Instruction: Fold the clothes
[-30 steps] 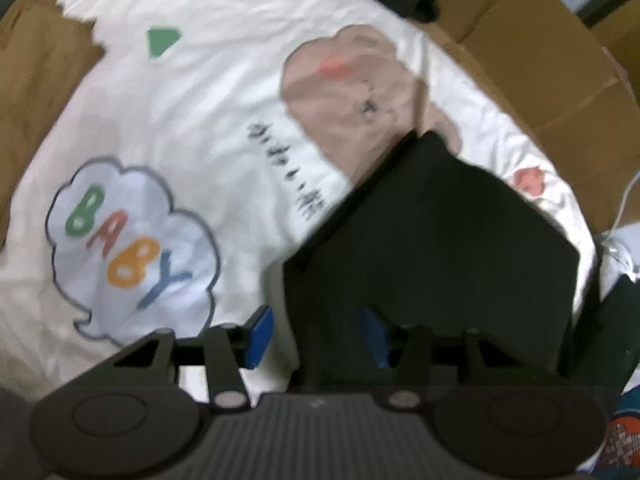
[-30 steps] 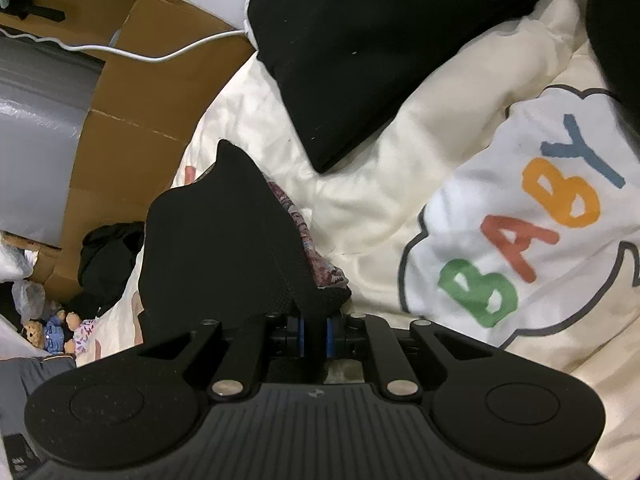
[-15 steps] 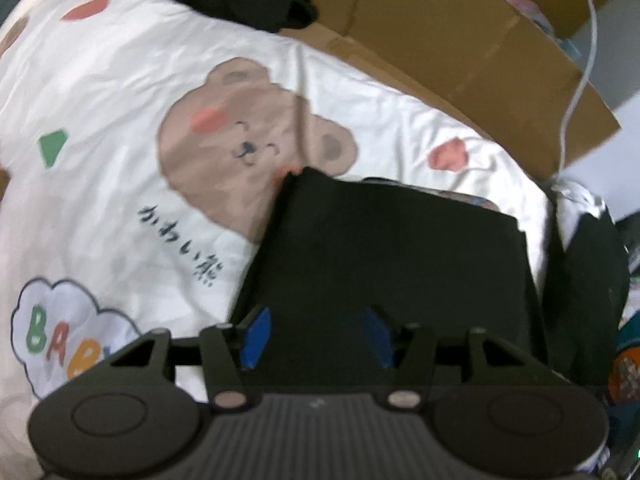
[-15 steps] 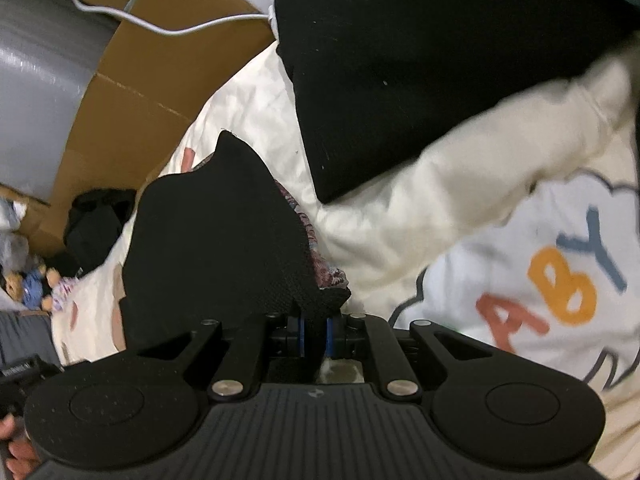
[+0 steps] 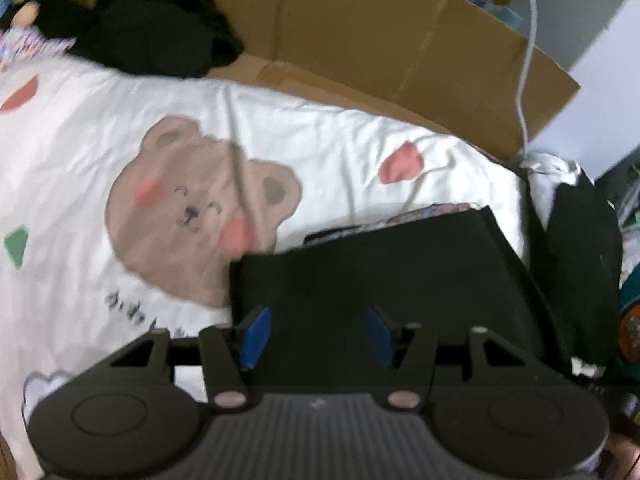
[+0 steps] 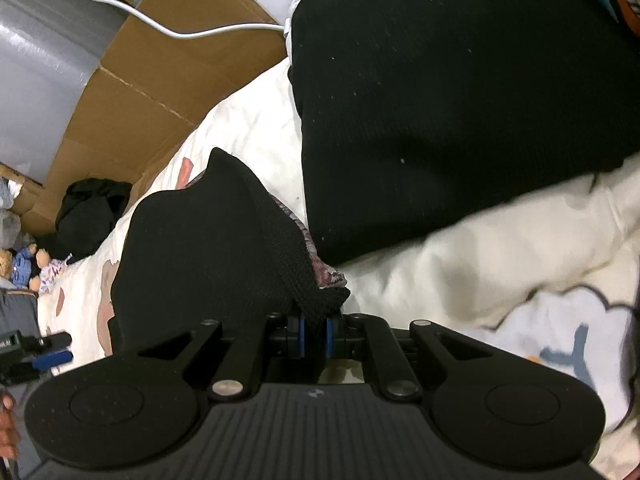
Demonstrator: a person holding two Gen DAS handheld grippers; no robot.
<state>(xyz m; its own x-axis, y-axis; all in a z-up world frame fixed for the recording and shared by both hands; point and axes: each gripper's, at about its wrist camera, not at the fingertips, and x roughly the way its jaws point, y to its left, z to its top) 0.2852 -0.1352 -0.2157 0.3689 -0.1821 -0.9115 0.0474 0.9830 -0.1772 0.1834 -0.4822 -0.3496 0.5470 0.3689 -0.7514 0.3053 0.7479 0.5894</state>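
A folded black garment (image 5: 400,272) lies on a white blanket (image 5: 100,120) printed with a brown bear. A strip of patterned fabric (image 5: 432,214) shows along its far edge. My left gripper (image 5: 318,336) hovers over the garment's near edge, open, its blue pads wide apart and pressing on nothing. In the right wrist view the same black garment (image 6: 192,264) rises in a lifted fold. My right gripper (image 6: 314,334) is shut on its knitted corner. The left gripper (image 6: 52,354) shows at that view's left edge.
A larger black garment (image 6: 460,100) lies on the blanket (image 6: 460,280) to the right of the held one. Flattened cardboard (image 5: 380,48) borders the far side, with a white cable (image 5: 524,60) over it. A black clothes pile (image 5: 156,36) and soft toys (image 6: 24,268) sit at the far corner.
The left gripper has rolled and shifted: the bear print slid left, the BABY cloud left the view, and the garment now lies square across. The right gripper kept its grip and moved toward the larger black garment.
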